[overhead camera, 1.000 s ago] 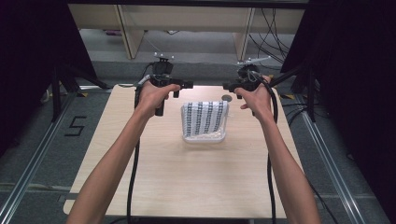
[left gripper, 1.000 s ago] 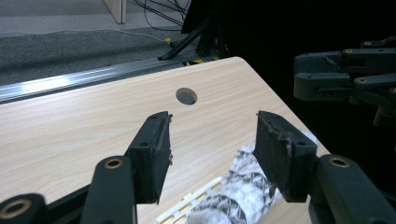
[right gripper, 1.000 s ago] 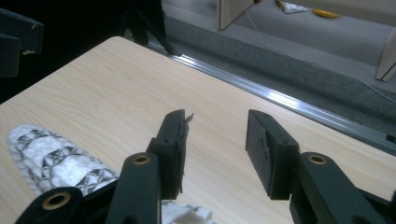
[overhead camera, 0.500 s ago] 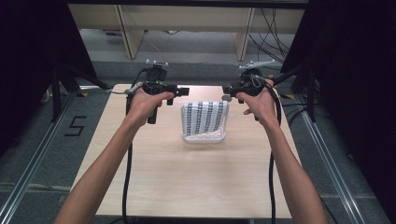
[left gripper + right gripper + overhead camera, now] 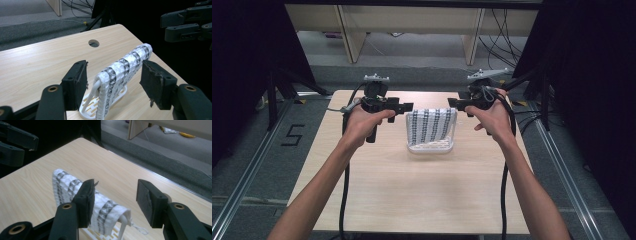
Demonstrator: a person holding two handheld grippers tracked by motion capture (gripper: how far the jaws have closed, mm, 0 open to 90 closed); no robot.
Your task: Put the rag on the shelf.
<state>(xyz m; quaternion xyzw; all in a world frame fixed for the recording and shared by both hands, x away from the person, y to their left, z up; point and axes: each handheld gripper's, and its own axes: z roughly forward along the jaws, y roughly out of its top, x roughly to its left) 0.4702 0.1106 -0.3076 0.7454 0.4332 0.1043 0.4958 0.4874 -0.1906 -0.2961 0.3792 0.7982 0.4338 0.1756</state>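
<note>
A white towel with dark patterned stripes (image 5: 431, 125) hangs draped over a white rack (image 5: 430, 147) at the middle of the far half of the wooden table (image 5: 412, 195). The left gripper (image 5: 404, 106) sits at the towel's left end, jaws apart either side of it. The right gripper (image 5: 454, 104) is at its right end, jaws also apart.

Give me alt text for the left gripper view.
A white towel with grey triangle bands hangs over a white plastic rack, between the open black jaws of the left gripper. The rack stands on a light wooden table.
</note>
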